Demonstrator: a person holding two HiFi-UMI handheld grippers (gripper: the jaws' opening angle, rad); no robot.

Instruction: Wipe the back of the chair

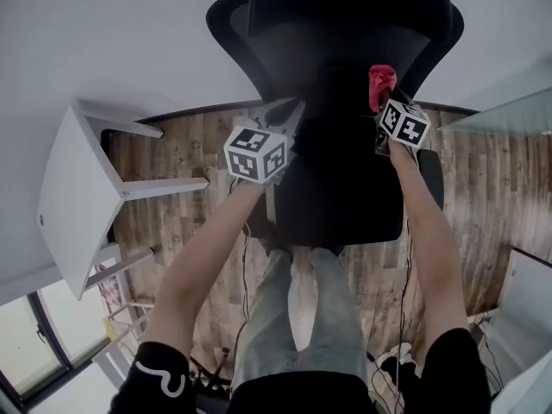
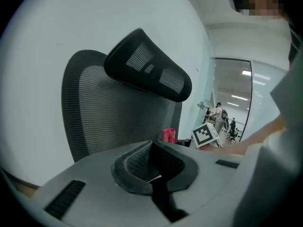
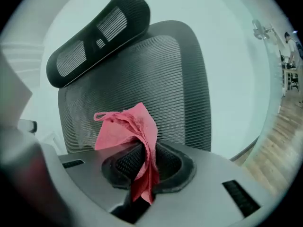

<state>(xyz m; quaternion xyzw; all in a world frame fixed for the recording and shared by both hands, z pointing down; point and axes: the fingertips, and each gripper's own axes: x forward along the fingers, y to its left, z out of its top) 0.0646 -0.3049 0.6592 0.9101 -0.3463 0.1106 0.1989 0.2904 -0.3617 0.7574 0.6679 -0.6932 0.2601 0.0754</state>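
A black mesh office chair [image 1: 345, 76] stands before me, its back [image 3: 142, 79] and headrest [image 3: 94, 41] facing both gripper views. My right gripper [image 3: 144, 157] is shut on a red cloth [image 3: 128, 129], which stands up from the jaws just short of the mesh. In the head view the red cloth [image 1: 381, 83] sits at the right side of the chair back, above the right gripper [image 1: 381, 103]. My left gripper [image 2: 151, 148] is shut with nothing in it, held close to the left side of the chair back [image 2: 113, 112], below the headrest [image 2: 147, 72].
A white table [image 1: 69, 188] stands to the left on the wooden floor [image 1: 483, 188]. A white wall [image 1: 112, 33] lies behind the chair. Cables [image 1: 405, 317] trail on the floor beside the person's legs [image 1: 302, 317]. A glass partition [image 2: 232, 98] is at the right.
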